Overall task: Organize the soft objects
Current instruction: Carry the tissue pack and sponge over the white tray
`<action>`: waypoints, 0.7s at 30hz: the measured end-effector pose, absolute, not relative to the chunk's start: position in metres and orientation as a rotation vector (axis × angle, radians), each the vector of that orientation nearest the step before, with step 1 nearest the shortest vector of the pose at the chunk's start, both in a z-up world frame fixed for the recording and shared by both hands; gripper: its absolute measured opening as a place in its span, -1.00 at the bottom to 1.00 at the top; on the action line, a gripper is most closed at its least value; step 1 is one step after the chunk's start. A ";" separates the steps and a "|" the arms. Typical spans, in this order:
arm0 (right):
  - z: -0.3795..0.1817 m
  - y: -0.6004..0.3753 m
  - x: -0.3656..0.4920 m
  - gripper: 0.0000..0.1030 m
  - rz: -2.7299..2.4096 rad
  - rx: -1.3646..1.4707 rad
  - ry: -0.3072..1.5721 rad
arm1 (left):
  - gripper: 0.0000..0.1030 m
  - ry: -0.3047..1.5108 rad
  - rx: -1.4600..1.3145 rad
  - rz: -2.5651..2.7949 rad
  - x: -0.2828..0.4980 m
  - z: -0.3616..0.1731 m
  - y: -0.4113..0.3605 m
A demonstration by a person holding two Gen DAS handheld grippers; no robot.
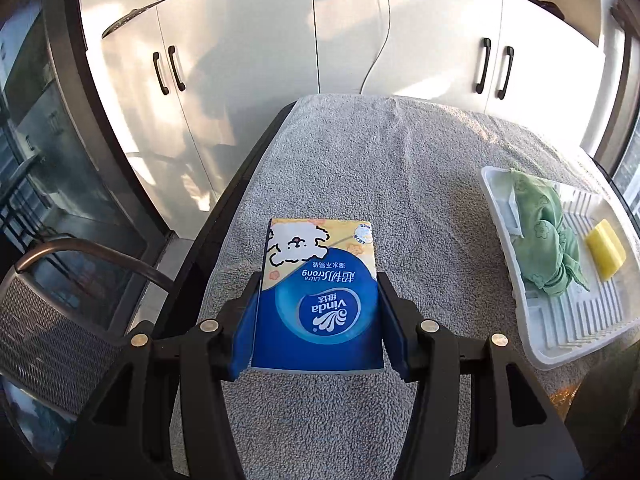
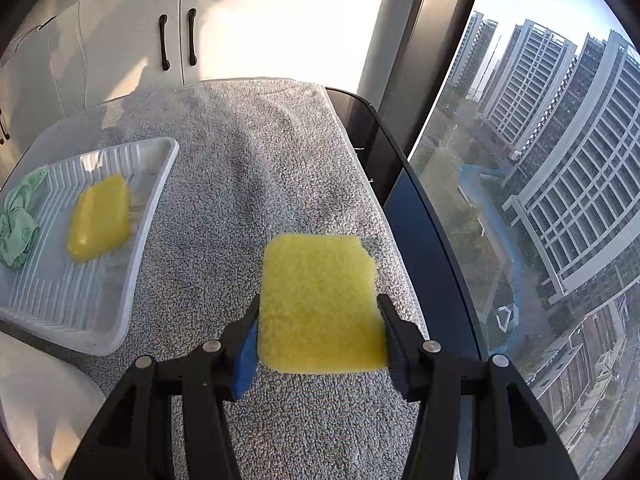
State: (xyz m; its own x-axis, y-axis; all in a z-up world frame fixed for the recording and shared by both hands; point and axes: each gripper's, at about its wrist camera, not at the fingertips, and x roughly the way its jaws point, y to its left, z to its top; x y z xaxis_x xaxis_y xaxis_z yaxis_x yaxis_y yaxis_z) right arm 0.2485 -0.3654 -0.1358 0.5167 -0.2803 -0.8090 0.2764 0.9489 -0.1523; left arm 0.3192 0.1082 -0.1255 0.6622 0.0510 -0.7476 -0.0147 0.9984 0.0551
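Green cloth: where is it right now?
The green cloth lies bunched in the white tray, beside a yellow sponge; the tray sits on the grey towel, right in the left wrist view.

Worktop (image 2: pixel 404 184): dark, glossy, with a rounded edge. A grey looped towel (image 1: pixel 360 168) covers nearly its whole surface, lying flat with slight creases. A white ribbed plastic tray (image 1: pixel 520 300) sits directly on the towel toward one side, near the worktop's edge.
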 end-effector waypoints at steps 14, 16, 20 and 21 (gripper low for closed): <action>-0.103 -0.316 0.316 0.09 -0.100 -0.011 0.941 | -0.02 0.745 0.240 -0.243 0.369 -0.097 0.004; -0.102 -0.306 0.325 0.09 -0.060 -0.018 0.954 | -0.02 0.753 0.249 -0.306 0.374 -0.095 -0.014; -0.106 -0.291 0.336 0.09 0.034 0.001 0.997 | -0.02 0.802 0.264 -0.416 0.391 -0.097 -0.045; -0.108 -0.288 0.337 0.09 0.043 0.010 1.009 | -0.02 0.821 0.270 -0.442 0.395 -0.098 -0.051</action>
